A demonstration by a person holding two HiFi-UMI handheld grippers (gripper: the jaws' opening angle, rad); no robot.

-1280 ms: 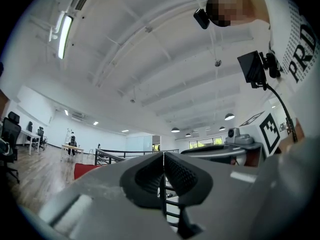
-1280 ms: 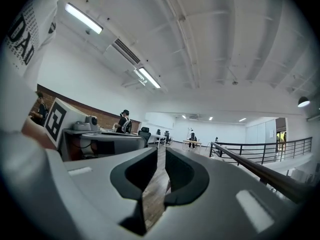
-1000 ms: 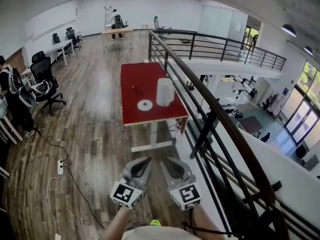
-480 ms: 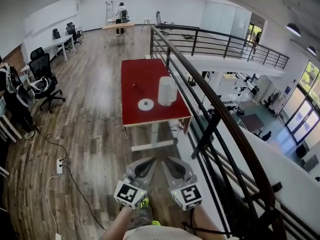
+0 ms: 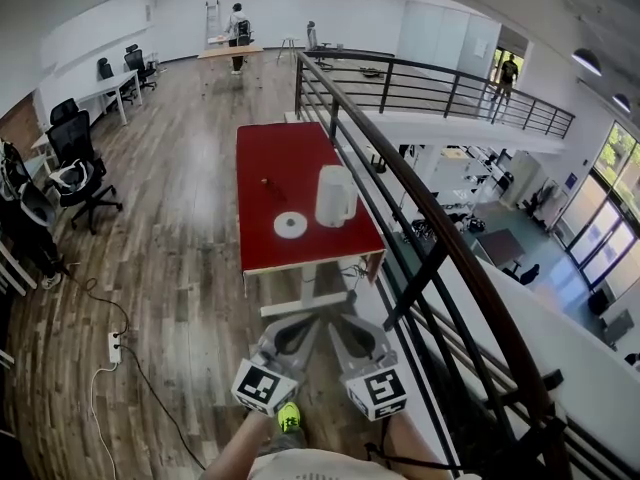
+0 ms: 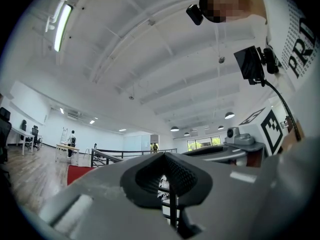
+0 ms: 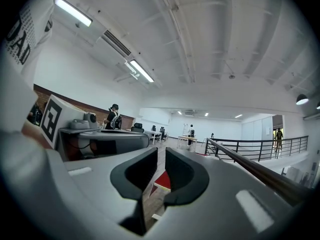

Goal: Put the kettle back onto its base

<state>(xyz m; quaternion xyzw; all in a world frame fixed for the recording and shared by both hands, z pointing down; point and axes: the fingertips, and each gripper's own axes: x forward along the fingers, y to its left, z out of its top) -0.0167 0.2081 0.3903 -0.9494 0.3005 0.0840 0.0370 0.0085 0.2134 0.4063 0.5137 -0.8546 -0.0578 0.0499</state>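
1. The kettle (image 5: 334, 196) stands upright on the red table (image 5: 262, 158), close to the table's right edge. It is not on its base.
2. The base (image 5: 290, 225), a flat white disc, lies on the table to the left of the kettle and nearer the table's front edge. It is just beside the kettle and seems not to touch it.
3. A dark railing (image 5: 420, 208) runs along the right side of the table, so there is very little room on that side.
4. To the left of the table the wooden floor (image 5: 180, 238) is wide and open. A cable with a power strip (image 5: 113, 346) lies there, well apart from the table.
5. The left tongs (image 5: 292, 332) are closed at the tips and hold nothing.
6. The right tongs (image 5: 347, 332) stand a little apart, with nothing between them.
7. Both tongs are well in front of the table's front edge, with bare floor between.
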